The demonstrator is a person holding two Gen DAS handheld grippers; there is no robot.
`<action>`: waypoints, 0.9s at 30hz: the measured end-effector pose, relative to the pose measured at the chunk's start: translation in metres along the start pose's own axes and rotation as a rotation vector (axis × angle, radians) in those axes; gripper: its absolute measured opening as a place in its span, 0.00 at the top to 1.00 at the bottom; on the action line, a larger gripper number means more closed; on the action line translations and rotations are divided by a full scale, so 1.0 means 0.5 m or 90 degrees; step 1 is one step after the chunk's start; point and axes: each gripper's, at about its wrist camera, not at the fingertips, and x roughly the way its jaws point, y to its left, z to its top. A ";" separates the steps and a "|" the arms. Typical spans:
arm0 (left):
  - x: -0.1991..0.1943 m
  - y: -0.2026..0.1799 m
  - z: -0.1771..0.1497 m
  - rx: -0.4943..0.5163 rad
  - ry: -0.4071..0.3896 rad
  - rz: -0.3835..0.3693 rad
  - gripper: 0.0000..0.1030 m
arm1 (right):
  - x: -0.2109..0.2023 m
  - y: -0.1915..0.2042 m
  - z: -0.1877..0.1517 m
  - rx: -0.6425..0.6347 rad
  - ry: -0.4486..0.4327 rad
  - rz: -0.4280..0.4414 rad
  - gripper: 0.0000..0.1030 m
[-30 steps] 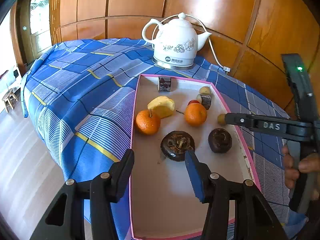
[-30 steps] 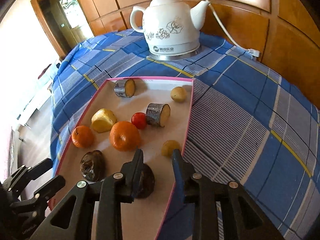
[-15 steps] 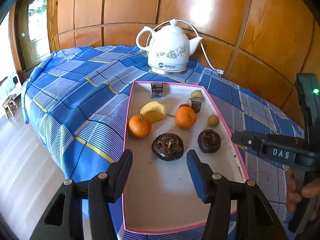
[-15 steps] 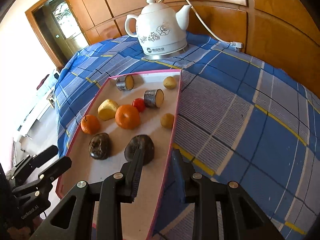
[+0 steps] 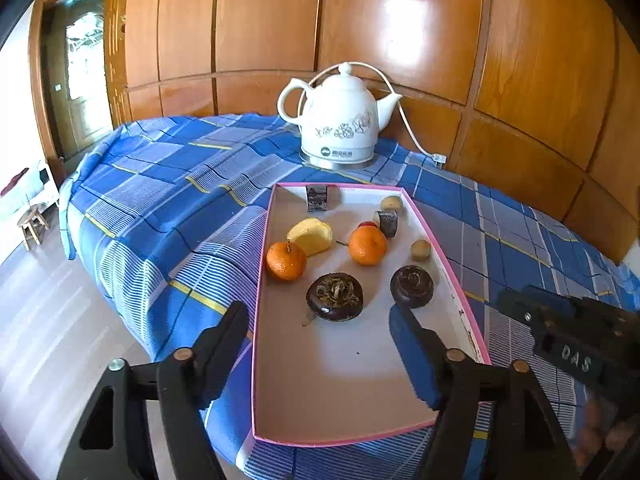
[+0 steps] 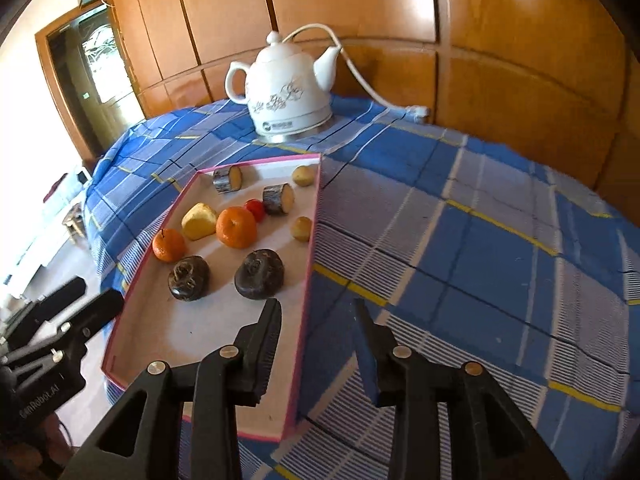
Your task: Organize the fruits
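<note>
Fruit lies scattered in a shallow pink-rimmed white cardboard tray (image 5: 262, 320) on the blue-checked counter (image 5: 168, 200); left tool (image 5: 320, 328) and right tool (image 6: 316, 320) hang empty, jaws just widening (nothing between). Approach a dark round fruit (image 5: 335, 297) squarely from above.

A pink-rimmed tray (image 5: 262, 280) holds the fruit, all ahead of the left tool (image 5: 320, 340). Two dark round fruits (image 5: 335, 297) lie nearest it, two oranges (image 5: 286, 261) behind them, then a yellow piece (image 5: 311, 235), a small red fruit (image 6: 255, 209) and two small tan fruits (image 5: 421, 249).
</note>
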 end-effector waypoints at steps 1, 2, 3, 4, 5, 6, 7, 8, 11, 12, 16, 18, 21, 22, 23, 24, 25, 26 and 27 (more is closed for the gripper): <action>-0.003 -0.001 -0.002 -0.001 -0.004 0.002 0.24 | -0.008 0.004 -0.007 -0.006 -0.006 -0.010 0.65; -0.007 -0.001 -0.004 -0.001 -0.009 0.004 0.20 | -0.012 0.007 -0.012 -0.010 -0.009 -0.015 0.65; -0.010 -0.002 -0.005 -0.001 -0.011 0.005 0.16 | -0.016 0.010 -0.017 -0.015 -0.012 -0.020 0.64; -0.013 -0.003 -0.007 -0.001 -0.015 0.007 0.15 | -0.021 0.014 -0.021 -0.019 -0.015 -0.023 0.63; -0.016 -0.003 -0.008 -0.003 -0.018 0.006 0.12 | -0.024 0.016 -0.025 -0.022 -0.017 -0.025 0.62; -0.019 -0.003 -0.010 -0.004 -0.021 0.007 0.09 | -0.027 0.018 -0.028 -0.024 -0.019 -0.027 0.62; -0.021 -0.004 -0.011 -0.003 -0.023 0.009 0.07 | -0.030 0.021 -0.029 -0.026 -0.021 -0.030 0.62; -0.023 -0.004 -0.012 -0.002 -0.025 0.012 0.04 | -0.033 0.022 -0.030 -0.028 -0.024 -0.033 0.62; -0.025 -0.004 -0.013 -0.006 -0.029 0.012 0.00 | -0.038 0.026 -0.033 -0.029 -0.029 -0.036 0.62; -0.026 -0.004 -0.013 -0.007 -0.029 0.013 0.00 | -0.040 0.027 -0.033 -0.029 -0.032 -0.037 0.62; -0.028 -0.002 -0.013 -0.014 -0.029 0.015 0.00 | -0.046 0.027 -0.034 -0.026 -0.037 -0.039 0.62; -0.027 -0.003 -0.012 -0.014 -0.029 0.023 0.00 | -0.048 0.026 -0.034 -0.024 -0.038 -0.040 0.62; -0.028 -0.006 -0.013 -0.007 -0.031 0.028 0.00 | -0.050 0.026 -0.034 -0.023 -0.042 -0.042 0.62; -0.028 -0.007 -0.013 -0.005 -0.032 0.032 0.00 | -0.051 0.026 -0.033 -0.023 -0.044 -0.042 0.62; -0.029 -0.009 -0.013 -0.002 -0.034 0.033 0.00 | -0.051 0.026 -0.033 -0.023 -0.046 -0.042 0.62; -0.030 -0.011 -0.013 0.001 -0.037 0.032 0.00 | -0.051 0.027 -0.032 -0.023 -0.047 -0.043 0.62; -0.031 -0.011 -0.013 0.001 -0.039 0.031 0.00 | -0.052 0.027 -0.033 -0.023 -0.047 -0.043 0.62; -0.032 -0.011 -0.013 0.001 -0.041 0.030 0.00 | -0.052 0.027 -0.033 -0.023 -0.047 -0.041 0.62; -0.033 -0.010 -0.012 0.000 -0.042 0.029 0.00 | -0.052 0.028 -0.033 -0.023 -0.047 -0.041 0.62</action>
